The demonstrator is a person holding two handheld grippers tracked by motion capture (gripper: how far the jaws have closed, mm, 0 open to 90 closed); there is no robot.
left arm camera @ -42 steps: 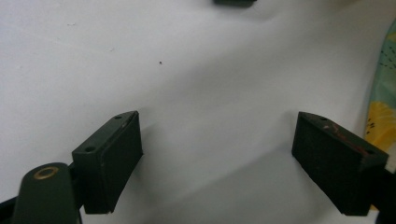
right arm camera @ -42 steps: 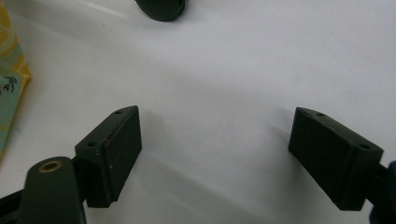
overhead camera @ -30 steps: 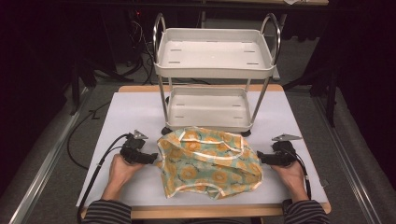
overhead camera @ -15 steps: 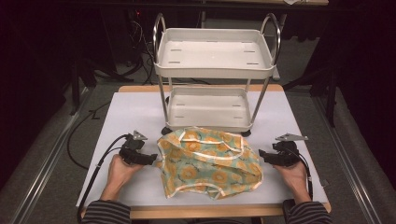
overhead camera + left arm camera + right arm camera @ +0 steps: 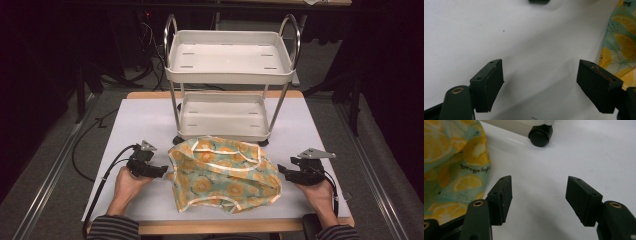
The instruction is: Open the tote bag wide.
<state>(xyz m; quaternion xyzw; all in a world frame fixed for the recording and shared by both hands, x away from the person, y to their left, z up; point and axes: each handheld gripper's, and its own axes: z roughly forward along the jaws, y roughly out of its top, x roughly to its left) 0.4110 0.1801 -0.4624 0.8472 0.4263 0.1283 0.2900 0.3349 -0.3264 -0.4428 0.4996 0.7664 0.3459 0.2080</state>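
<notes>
With the lemon-print cloth [image 5: 222, 172] lying crumpled at lower centre of the tabletop [image 5: 125, 130], the left gripper [image 5: 159, 172] and right gripper [image 5: 284, 172] flank it with jaws wide and empty, the right's just narrowing, so each must next reach an edge.

My right gripper [image 5: 537, 195] hangs over bare white worktop [image 5: 579, 157], jaws apart with nothing between them; they have just been closing a little. The lemon-print cloth [image 5: 451, 170], yellow and pale green with a line of small black lettering near its edge, lies crumpled just beside my left-hand jaw, not touching its pad. Farther off stands a black caster [image 5: 540, 135] under a pale tray edge [image 5: 524, 126].
</notes>
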